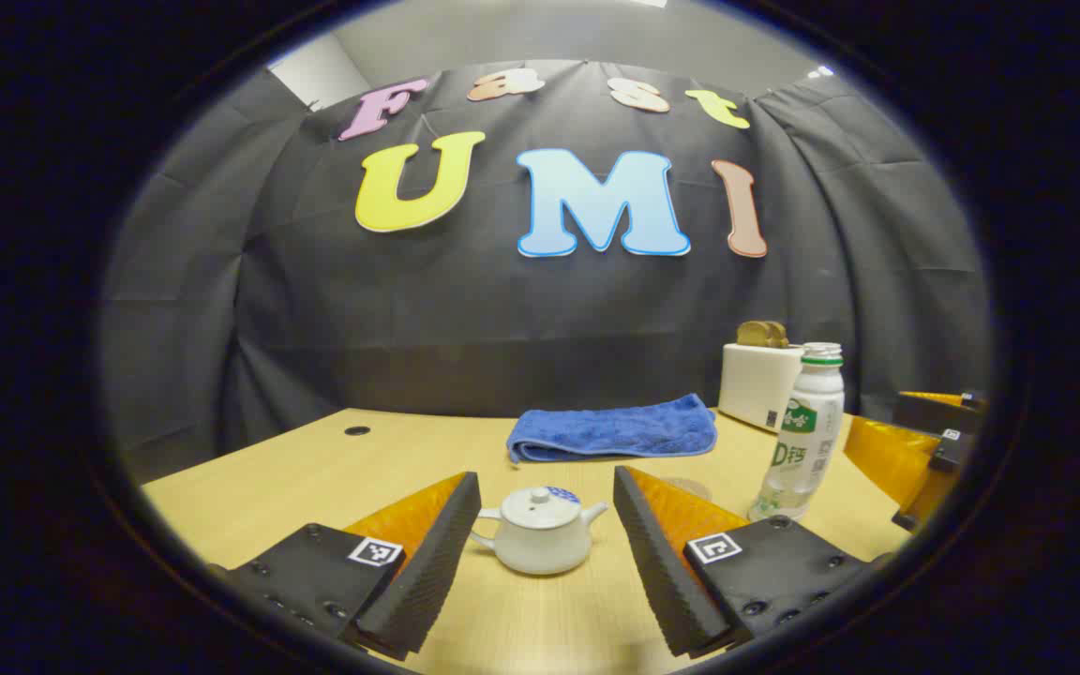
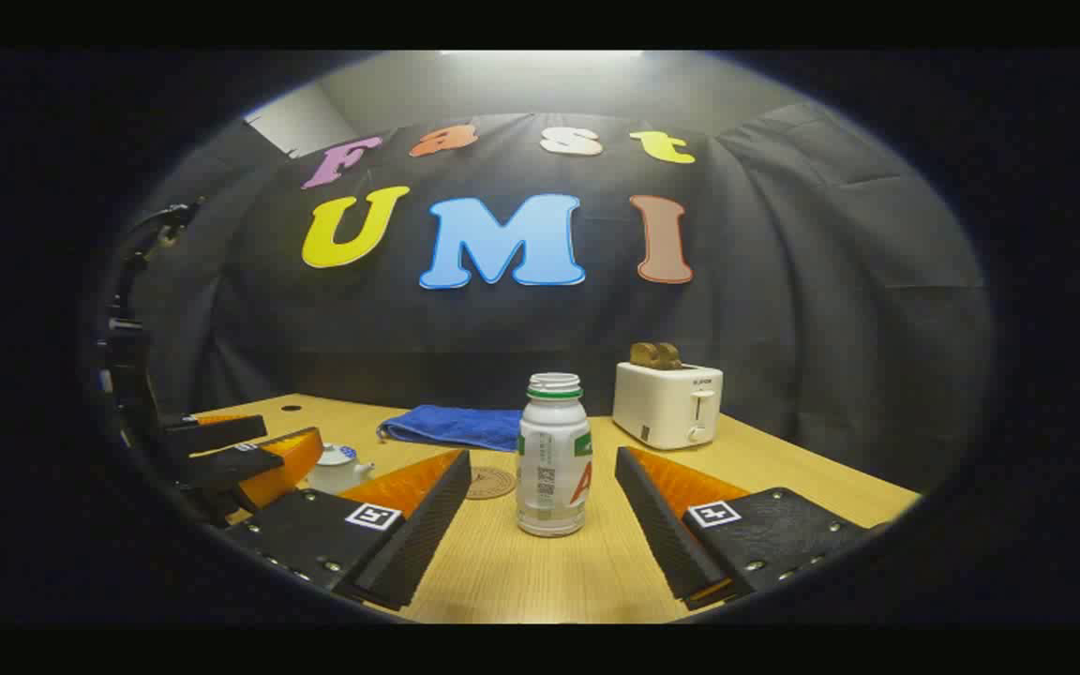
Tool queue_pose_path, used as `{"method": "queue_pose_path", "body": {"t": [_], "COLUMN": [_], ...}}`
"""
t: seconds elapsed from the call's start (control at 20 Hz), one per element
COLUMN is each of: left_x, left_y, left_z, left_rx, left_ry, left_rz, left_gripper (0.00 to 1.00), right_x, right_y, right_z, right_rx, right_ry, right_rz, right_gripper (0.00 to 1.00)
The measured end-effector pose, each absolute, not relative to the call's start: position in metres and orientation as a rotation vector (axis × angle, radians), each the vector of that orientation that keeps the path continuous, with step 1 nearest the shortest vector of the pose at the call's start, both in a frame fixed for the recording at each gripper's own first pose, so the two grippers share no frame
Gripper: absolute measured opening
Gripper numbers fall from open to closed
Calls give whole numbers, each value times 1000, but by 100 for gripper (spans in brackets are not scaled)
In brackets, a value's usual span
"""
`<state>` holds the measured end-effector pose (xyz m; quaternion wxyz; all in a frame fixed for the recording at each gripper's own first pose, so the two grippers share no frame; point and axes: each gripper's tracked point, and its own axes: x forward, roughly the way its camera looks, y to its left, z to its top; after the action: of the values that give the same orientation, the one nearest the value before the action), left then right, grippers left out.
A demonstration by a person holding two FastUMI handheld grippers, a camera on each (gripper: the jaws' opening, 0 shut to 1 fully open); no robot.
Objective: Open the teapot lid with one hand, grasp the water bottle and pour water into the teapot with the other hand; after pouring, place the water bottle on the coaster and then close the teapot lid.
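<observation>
In the left gripper view, the left gripper (image 1: 547, 562) has its fingers spread wide apart, holding nothing. Between them, a little farther off, the white teapot (image 1: 540, 541) sits on the wooden worktop (image 1: 315, 469) with its lid (image 1: 540, 507) on. The pot's long axis runs across the view: handle toward 9 o'clock, spout toward 3 o'clock and tipped slightly upward. Behind it, at 12 o'clock from the pot, lies a folded blue towel (image 1: 613, 428). At about 2 o'clock from the pot the water bottle (image 1: 802, 433) stands upright, its long axis vertical, its mouth pointing up. Beyond the bottle stands a white toaster (image 1: 757, 382) with toast in its slots, and at the far right edge shows part of the right gripper (image 1: 924, 450).

In the right gripper view, the left gripper (image 2: 240, 459) shows at the left edge, with the teapot (image 2: 336, 469) just beyond it. Farther right, the right gripper (image 2: 543, 534) also has its fingers wide open and empty. The round coaster (image 2: 490, 483) lies flat at about 10 o'clock from the water bottle (image 2: 553, 455), which stands upright between the fingers but apart from both. The towel (image 2: 451, 426) lies behind, and the toaster (image 2: 667, 403) stands at 2 o'clock from the bottle.
</observation>
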<state>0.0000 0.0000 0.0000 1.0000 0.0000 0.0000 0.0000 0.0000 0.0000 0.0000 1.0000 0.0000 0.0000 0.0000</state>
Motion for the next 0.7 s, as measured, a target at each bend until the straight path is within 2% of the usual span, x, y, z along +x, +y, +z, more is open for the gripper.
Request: {"method": "queue_pose_path", "body": {"t": [0.1, 0.25, 0.35, 0.5, 0.7], "left_x": [10, 27, 32, 22, 15], "left_y": [2, 8, 8, 4, 7], "left_z": [-2, -2, -5, -6, -1], "left_rx": [-6, -8, -25, -90, -45], "left_ry": [3, 15, 27, 23, -2], "left_rz": [-3, 1, -3, -20, -8], "left_gripper": [97, 87, 84, 84, 83], "right_x": [1, 6, 9, 14, 20], "right_y": [1, 2, 0, -6, -5], "right_z": [-4, -11, -14, -14, -12], "right_rx": [5, 18, 19, 21, 12], "right_ry": [10, 29, 33, 24, 16], "right_rz": [9, 19, 20, 1, 2], "right_gripper": [95, 95, 95, 95, 95]}}
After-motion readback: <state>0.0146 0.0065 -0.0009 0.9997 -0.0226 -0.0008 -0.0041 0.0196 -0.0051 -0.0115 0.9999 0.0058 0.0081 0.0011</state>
